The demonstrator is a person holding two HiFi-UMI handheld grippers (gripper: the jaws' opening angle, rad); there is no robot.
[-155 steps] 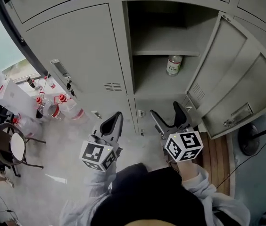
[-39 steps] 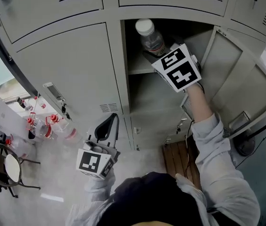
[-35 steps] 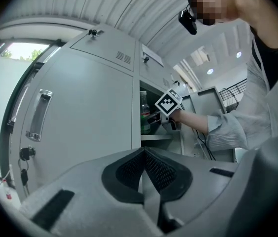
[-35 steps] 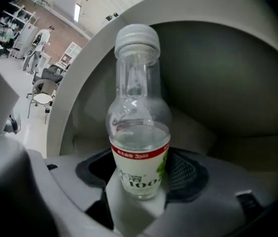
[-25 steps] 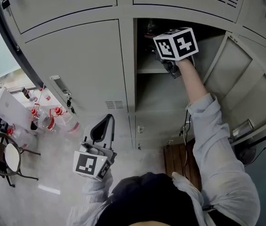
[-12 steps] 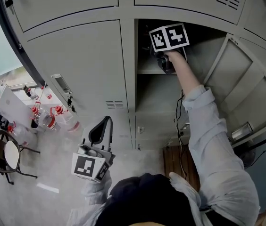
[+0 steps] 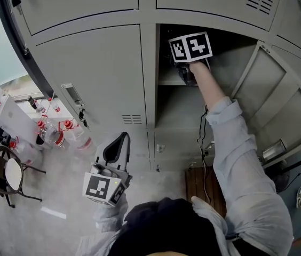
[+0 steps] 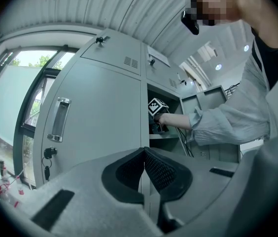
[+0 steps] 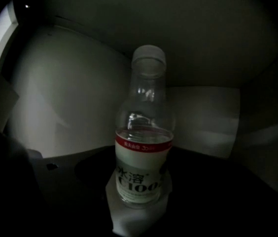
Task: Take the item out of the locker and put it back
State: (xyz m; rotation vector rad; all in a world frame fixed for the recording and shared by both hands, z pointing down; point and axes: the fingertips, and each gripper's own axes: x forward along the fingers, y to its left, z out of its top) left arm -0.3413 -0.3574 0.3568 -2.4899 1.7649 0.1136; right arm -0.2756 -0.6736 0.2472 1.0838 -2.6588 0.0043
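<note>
Grey lockers (image 7: 92, 68) fill the view, and one is seen open. Deep in its upper compartment (image 7: 225, 41), the bottle (image 9: 144, 132) is gripped upright between the pads of the right claw (image 9: 143, 181). Well back and lower down, the left claw (image 8: 144, 157) is seen pressed shut, with nothing held.

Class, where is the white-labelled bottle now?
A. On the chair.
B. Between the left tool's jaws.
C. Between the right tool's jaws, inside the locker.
C: the right gripper view shows the bottle upright between the jaws of the right tool, inside the dark locker.
</note>
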